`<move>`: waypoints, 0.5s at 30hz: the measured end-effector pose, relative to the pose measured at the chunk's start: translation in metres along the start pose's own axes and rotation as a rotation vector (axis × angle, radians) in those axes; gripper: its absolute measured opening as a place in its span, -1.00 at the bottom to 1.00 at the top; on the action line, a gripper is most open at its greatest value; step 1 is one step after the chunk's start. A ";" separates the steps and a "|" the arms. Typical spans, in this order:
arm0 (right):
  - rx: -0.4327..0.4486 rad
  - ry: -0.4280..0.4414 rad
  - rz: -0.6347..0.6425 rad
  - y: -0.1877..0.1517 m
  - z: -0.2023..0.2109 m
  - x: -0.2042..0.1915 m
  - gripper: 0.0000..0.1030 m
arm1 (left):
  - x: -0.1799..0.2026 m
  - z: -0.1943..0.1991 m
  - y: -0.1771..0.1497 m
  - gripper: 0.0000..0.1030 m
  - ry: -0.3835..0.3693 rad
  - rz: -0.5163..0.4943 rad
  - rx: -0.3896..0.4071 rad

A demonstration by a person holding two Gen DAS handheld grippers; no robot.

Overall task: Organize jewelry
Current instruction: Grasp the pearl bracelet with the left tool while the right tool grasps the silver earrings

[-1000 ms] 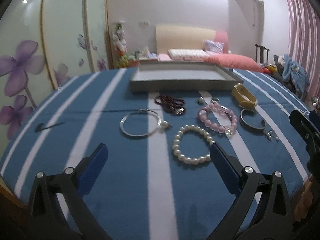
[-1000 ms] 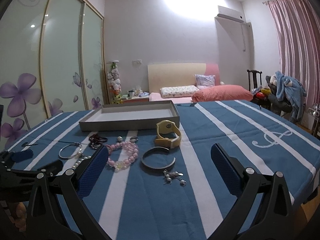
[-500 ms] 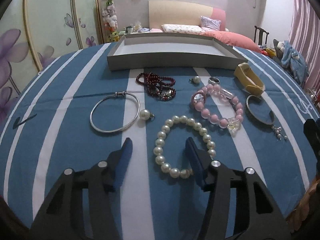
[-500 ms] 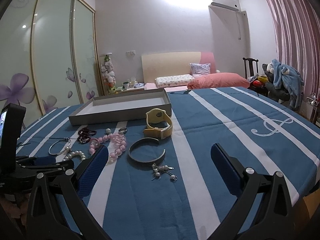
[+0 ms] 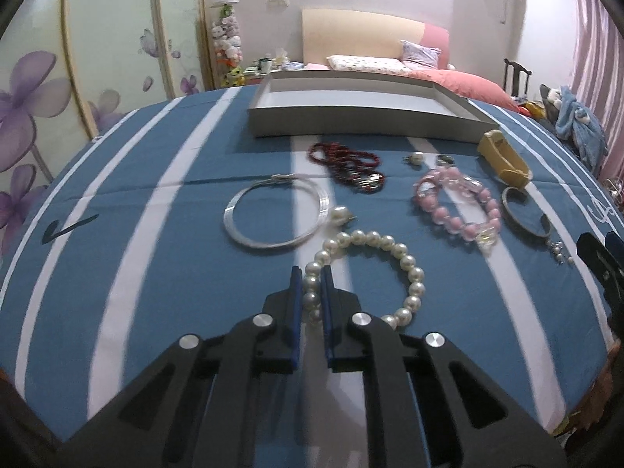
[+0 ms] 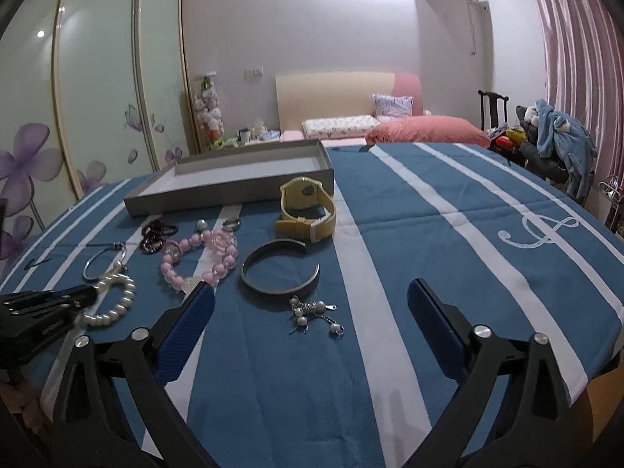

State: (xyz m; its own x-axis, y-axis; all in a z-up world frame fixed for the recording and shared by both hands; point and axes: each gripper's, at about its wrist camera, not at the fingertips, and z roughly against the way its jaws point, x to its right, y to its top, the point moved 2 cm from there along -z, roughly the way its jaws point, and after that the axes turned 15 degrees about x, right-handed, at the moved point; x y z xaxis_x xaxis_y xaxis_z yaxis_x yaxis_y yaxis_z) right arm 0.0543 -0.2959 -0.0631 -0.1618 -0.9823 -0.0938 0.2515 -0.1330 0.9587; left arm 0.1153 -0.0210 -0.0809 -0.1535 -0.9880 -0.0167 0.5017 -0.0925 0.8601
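Note:
My left gripper (image 5: 311, 273) is shut on the near-left side of a white pearl bracelet (image 5: 405, 257) that lies on the blue striped cloth; it also shows in the right wrist view (image 6: 117, 304). A grey tray (image 5: 362, 121) stands at the back, seen also in the right wrist view (image 6: 230, 195). Around lie a silver bangle (image 5: 273, 214), a dark red bead string (image 5: 351, 167), a pink bead bracelet (image 5: 456, 202), a yellow watch (image 6: 308, 210), a grey cuff (image 6: 279, 273) and small pearl earrings (image 6: 312, 314). My right gripper (image 6: 310, 296) is open and empty, above the earrings.
A loose pearl (image 5: 339, 215) lies by the bangle, another pearl (image 5: 414, 159) and a ring (image 5: 444, 160) near the tray. The table's right edge (image 6: 608, 331) drops off. A bed, a chair and wardrobe doors stand beyond.
My left gripper moved forward and down to the pearl bracelet and its jaws closed from wide open onto the beads. The right gripper shifted slightly and stayed open.

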 end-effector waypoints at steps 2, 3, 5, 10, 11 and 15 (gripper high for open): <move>-0.027 -0.003 0.006 -0.001 -0.004 0.000 0.76 | -0.012 0.004 -0.002 -0.80 0.025 0.014 0.000; -0.051 -0.007 0.011 -0.001 -0.008 0.000 0.70 | -0.021 0.005 -0.003 -0.80 0.044 0.024 -0.001; -0.093 -0.011 0.014 -0.003 -0.014 0.000 0.58 | -0.034 0.007 -0.005 -0.80 0.071 0.040 -0.002; -0.169 -0.015 0.027 -0.008 -0.024 -0.001 0.39 | -0.056 0.013 -0.008 -0.80 0.112 0.070 0.003; -0.181 -0.015 0.035 -0.009 -0.025 -0.002 0.35 | -0.057 0.013 -0.008 -0.80 0.112 0.070 0.004; -0.221 -0.017 0.059 -0.010 -0.030 -0.006 0.17 | -0.055 0.014 -0.009 -0.80 0.117 0.057 0.010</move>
State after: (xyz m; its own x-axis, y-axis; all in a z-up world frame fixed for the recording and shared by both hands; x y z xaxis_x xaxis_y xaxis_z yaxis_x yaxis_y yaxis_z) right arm 0.0814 -0.2929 -0.0800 -0.1559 -0.9872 -0.0332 0.4633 -0.1028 0.8802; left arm 0.1077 0.0360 -0.0806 -0.0243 -0.9994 -0.0264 0.4982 -0.0350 0.8664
